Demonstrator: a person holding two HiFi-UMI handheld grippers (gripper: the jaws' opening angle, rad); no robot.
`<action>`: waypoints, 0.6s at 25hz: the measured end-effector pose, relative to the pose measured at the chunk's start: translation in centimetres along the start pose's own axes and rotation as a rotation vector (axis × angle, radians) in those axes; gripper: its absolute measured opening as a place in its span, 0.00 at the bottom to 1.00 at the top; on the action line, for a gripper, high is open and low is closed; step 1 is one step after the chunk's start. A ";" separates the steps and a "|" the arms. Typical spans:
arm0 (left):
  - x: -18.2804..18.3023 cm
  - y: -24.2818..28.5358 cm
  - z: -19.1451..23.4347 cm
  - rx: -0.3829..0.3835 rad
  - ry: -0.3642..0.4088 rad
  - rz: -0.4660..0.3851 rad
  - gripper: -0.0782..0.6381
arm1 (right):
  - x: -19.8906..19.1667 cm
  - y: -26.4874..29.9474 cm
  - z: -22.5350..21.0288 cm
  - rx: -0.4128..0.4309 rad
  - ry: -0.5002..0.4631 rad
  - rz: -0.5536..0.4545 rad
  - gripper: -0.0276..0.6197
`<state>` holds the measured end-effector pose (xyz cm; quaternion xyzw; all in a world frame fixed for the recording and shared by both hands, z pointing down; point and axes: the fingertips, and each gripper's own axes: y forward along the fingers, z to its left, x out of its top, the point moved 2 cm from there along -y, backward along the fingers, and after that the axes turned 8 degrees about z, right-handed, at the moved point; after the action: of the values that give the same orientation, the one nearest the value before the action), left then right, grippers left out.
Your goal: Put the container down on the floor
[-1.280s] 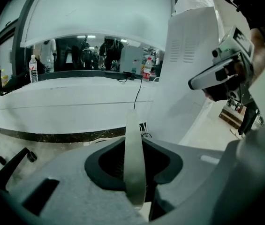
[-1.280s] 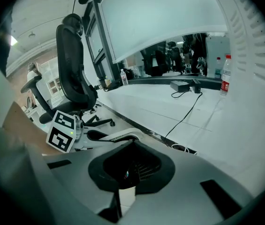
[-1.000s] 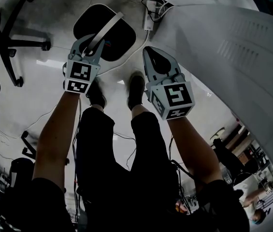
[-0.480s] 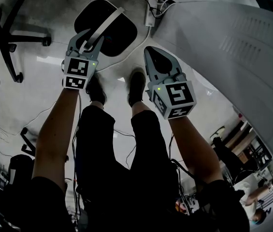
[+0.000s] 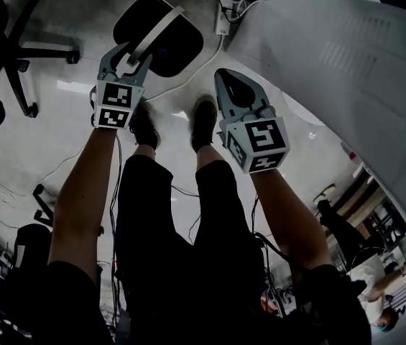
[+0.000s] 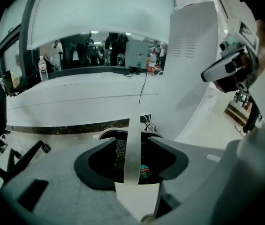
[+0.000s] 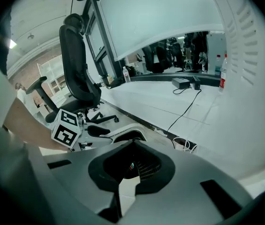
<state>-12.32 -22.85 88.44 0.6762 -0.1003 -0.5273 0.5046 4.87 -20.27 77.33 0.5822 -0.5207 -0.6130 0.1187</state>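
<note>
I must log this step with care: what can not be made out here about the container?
- Underside of the container: whether it touches the floor; head view, its own body hides that.
- Its inside: left gripper view, dark and partly covered by the left tongs, shut on the handle.
- Small coloured label inside: left gripper view, too small to read.

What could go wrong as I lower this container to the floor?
The container hangs from its thin handle in the left claw alone, so it may swing or tip on landing. The power strip and coiled cables lie close by; the container could come down on them.
</note>
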 end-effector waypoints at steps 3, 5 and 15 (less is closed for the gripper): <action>0.7 -2.9 -0.5 -0.024 -0.093 -0.035 0.39 | 0.6 -1.2 0.4 -0.003 -0.001 -0.001 0.05; 1.5 -5.6 -1.2 -0.052 -0.147 -0.068 0.39 | 1.5 -2.2 1.0 -0.001 -0.006 -0.005 0.05; 6.8 -16.6 -3.8 -0.090 -0.215 -0.178 0.35 | 7.1 -8.2 3.6 0.014 -0.007 -0.073 0.05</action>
<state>-12.90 -17.37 70.93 0.5988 -0.0695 -0.6433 0.4719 3.56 -20.25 65.99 0.5994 -0.5039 -0.6154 0.0902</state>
